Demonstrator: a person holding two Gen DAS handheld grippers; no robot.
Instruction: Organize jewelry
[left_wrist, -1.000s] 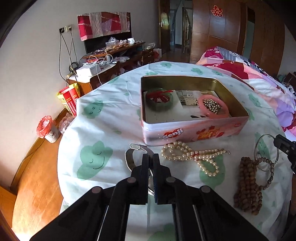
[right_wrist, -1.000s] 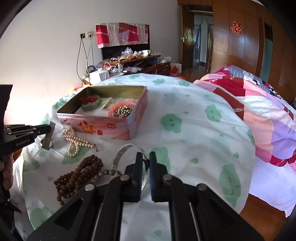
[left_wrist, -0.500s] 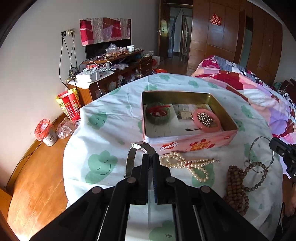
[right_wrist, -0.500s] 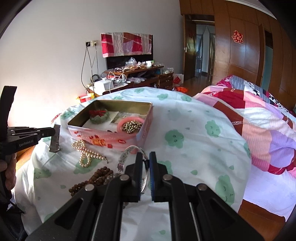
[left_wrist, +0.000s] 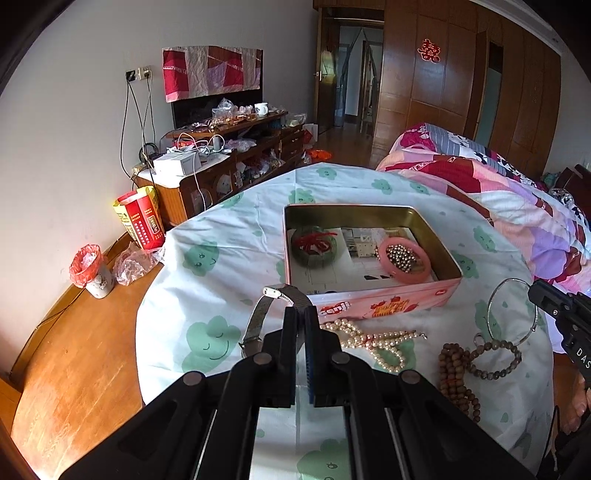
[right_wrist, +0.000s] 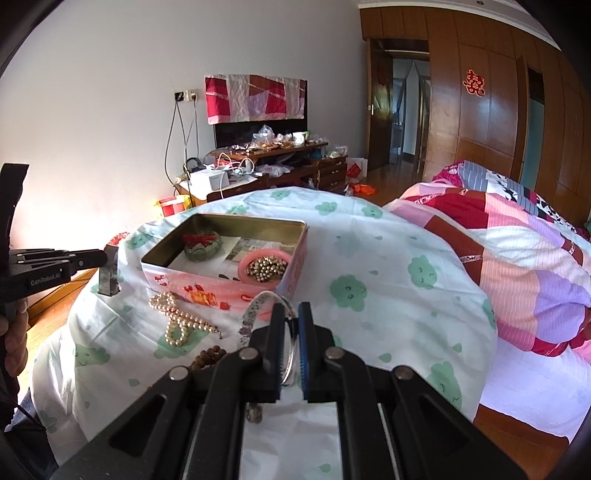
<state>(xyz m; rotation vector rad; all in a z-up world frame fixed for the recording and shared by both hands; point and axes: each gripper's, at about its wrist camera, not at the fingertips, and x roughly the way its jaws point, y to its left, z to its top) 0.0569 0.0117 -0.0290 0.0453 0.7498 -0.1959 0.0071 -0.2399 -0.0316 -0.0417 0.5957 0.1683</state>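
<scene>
Pink and gilt, the open tin (left_wrist: 384, 301) sits mid-frame on the cloth-covered worktop (left_wrist: 229, 240), with a green bangle (left_wrist: 314, 245) and a pink bangle (left_wrist: 406, 260) full of metal beads inside; the left tongs (left_wrist: 301, 317) are pinched tight on a mesh-band watch (left_wrist: 258, 319), which arches just in front of the tin's near wall; the right tongs (right_wrist: 291, 321) are clamped on a thin silver bangle (right_wrist: 258, 314), raised above the cloth; a pearl necklace (left_wrist: 373, 343) lies just below the tin, and brown wooden beads (left_wrist: 456, 380) and a grey bead bracelet (left_wrist: 495, 360) lie lower right.
</scene>
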